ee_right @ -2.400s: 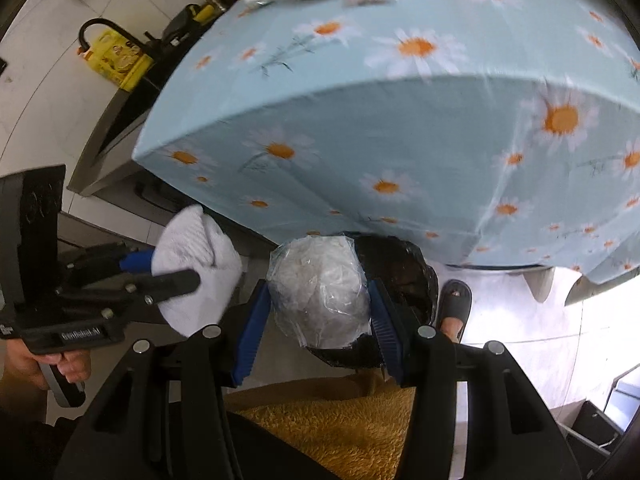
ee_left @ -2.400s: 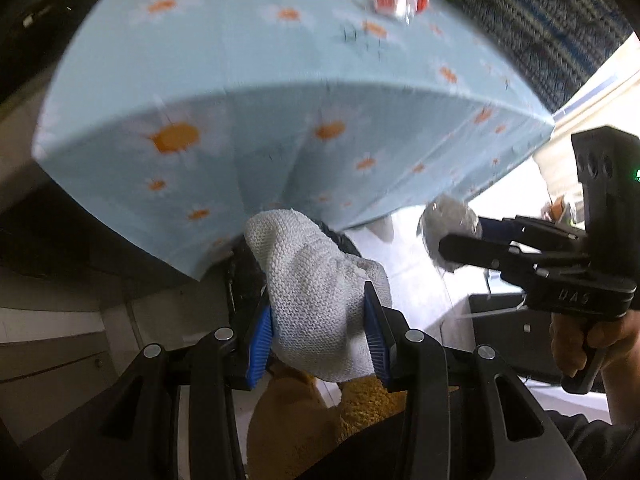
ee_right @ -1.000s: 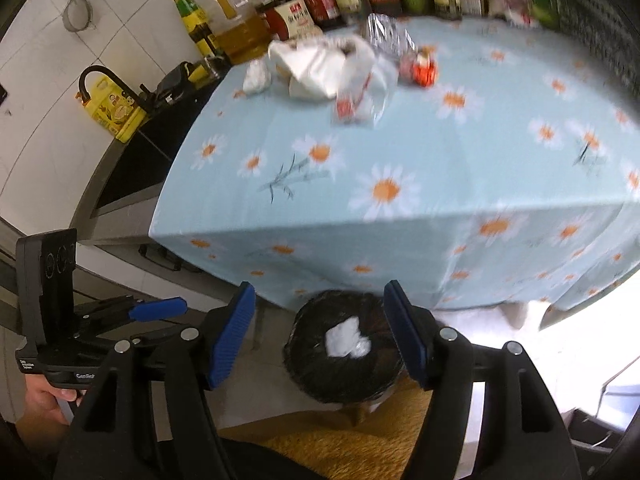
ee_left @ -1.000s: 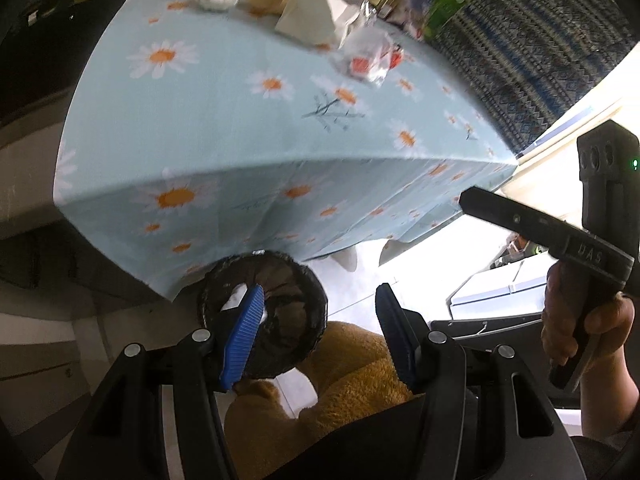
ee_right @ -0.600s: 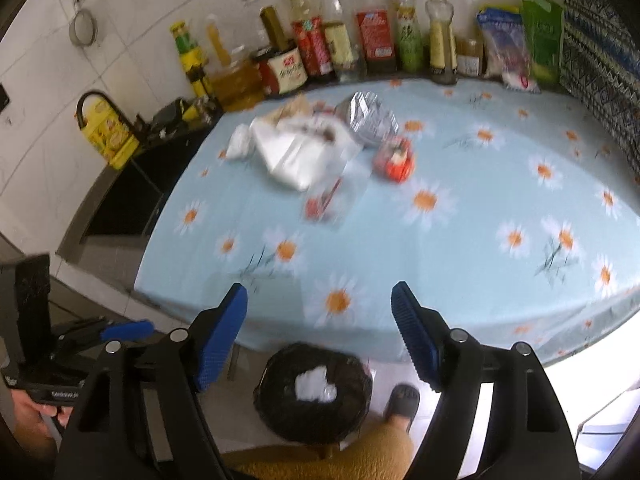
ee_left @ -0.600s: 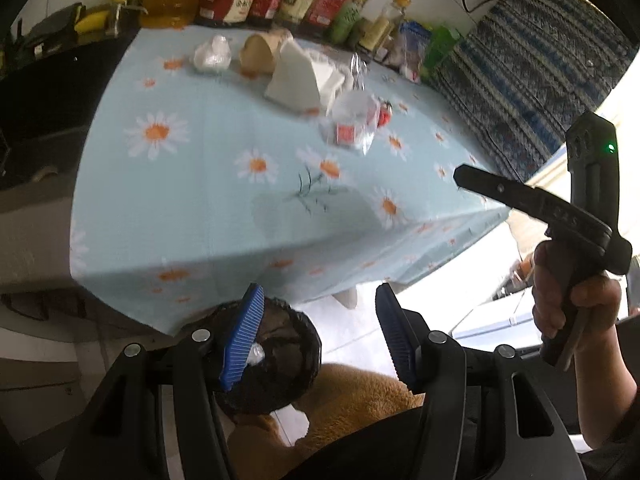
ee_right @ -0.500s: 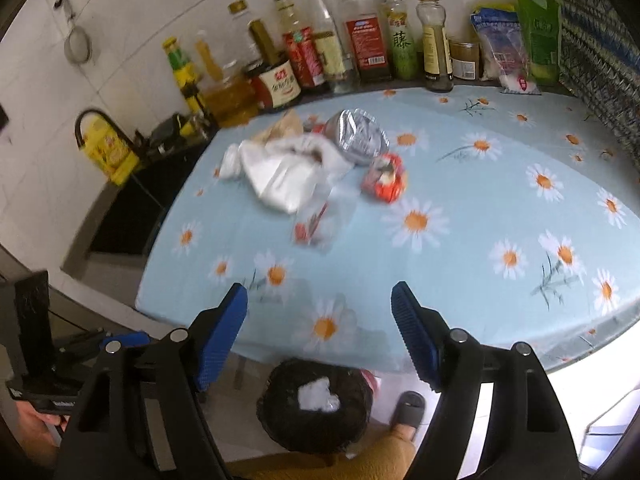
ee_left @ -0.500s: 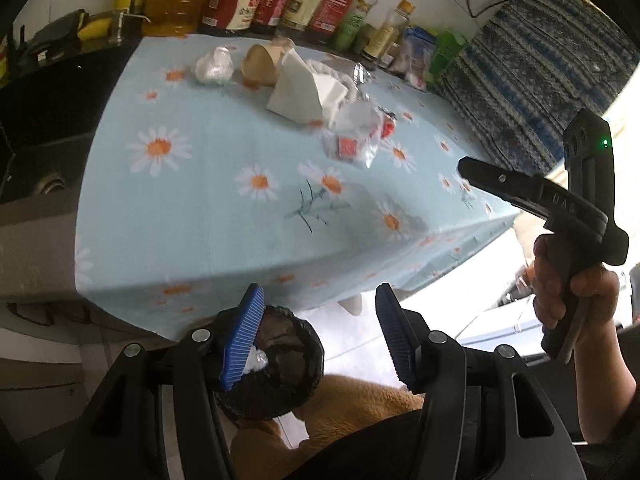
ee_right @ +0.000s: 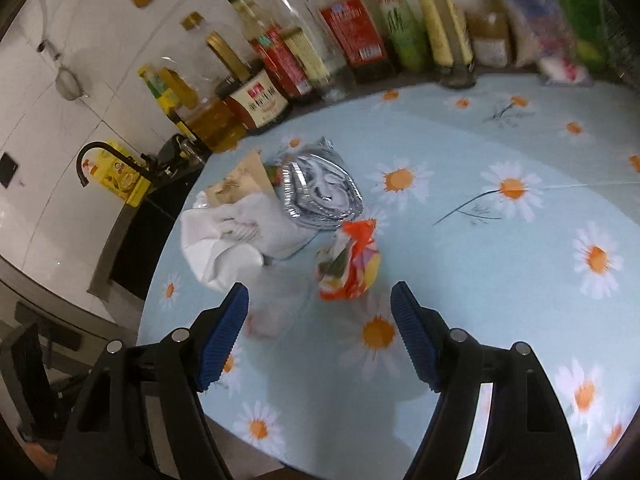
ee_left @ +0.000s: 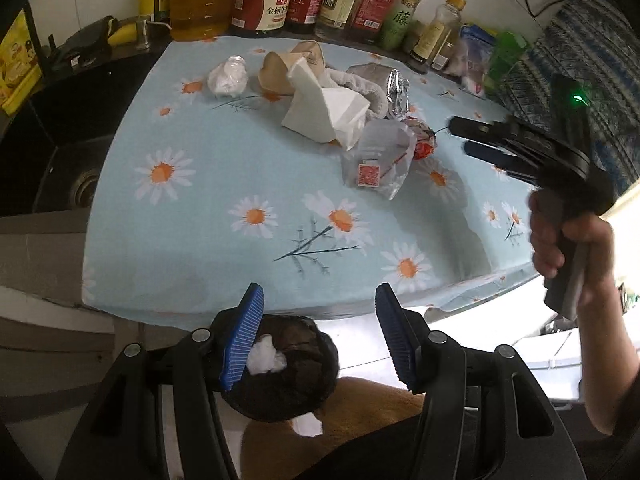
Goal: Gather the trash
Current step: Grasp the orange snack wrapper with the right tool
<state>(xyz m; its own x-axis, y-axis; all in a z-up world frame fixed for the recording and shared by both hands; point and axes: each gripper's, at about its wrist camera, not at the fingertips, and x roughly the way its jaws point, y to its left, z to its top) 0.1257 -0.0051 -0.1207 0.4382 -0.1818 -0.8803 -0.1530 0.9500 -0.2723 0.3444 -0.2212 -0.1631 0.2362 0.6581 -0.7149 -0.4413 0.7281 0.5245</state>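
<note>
Trash pile on the daisy cloth: take the loose wrapper first

Right gripper (ee_right: 320, 330), jaws spread wide and empty, hangs over the light-blue daisy-print tablecloth (ee_right: 500, 280) just short of the crumpled red-and-yellow snack wrapper (ee_right: 350, 266). Best to straddle that wrapper squarely and press down lightly before closing, since it looks springy. Beyond it lie the silver foil tray (ee_right: 320, 190) and white crumpled paper (ee_right: 224, 250), touching each other. Left gripper (ee_left: 320, 340), also open and empty, sits above the black-lined bin (ee_left: 280, 368) below the table edge.
</note>
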